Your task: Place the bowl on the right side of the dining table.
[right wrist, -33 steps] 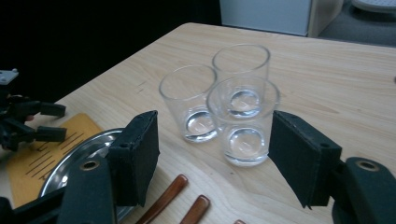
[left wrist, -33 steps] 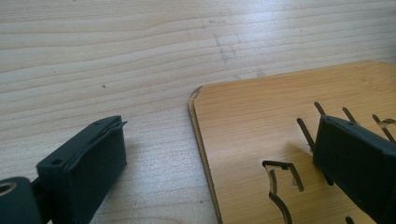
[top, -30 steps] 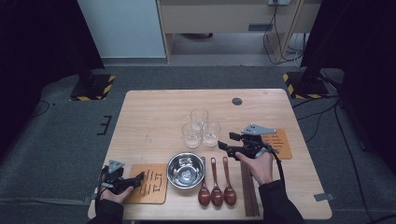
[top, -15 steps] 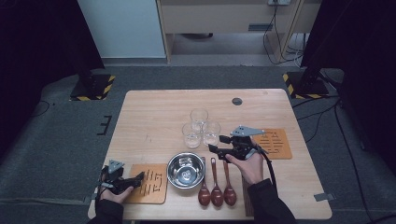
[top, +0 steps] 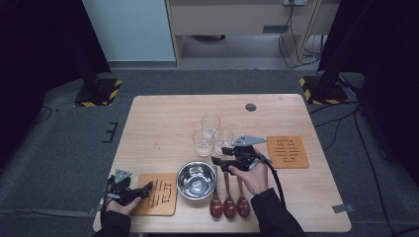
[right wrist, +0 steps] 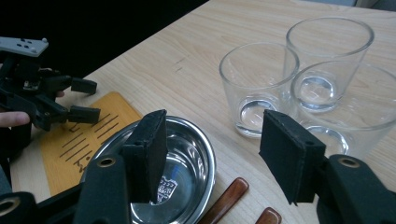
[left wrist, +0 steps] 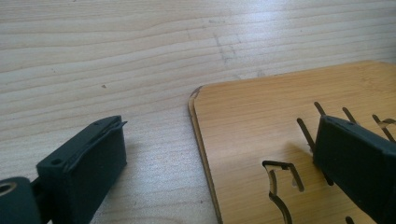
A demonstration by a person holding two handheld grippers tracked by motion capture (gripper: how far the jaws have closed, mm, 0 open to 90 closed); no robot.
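Three clear glasses (top: pixel 210 123) (right wrist: pixel 258 84) stand close together at the table's middle. In front of them sits an empty steel bowl (top: pixel 196 179) (right wrist: pixel 187 158), with three brown spoons (top: pixel 229 202) (right wrist: pixel 226 198) to its right. My right gripper (top: pixel 219 154) (right wrist: pixel 215 135) hovers between the bowl and the nearest glass; it is open, its jaws have just been closing, and nothing is between them. My left gripper (top: pixel 144 190) (left wrist: pixel 219 135) (right wrist: pixel 91 99) rests open at the left edge of a slotted wooden coaster (top: pixel 160 195) (left wrist: pixel 261 121) (right wrist: pixel 79 135).
A second wooden coaster (top: pixel 287 151) lies to the right of my right hand. A small dark round disc (top: pixel 251 106) sits near the table's far edge. The wooden table (top: pixel 163 123) has bare room at the back and left. Dark floor surrounds it.
My right gripper has moved left, off the right coaster and toward the glasses and bowl. The forearm now covers the chopsticks beside the spoons. The left gripper has stayed put.
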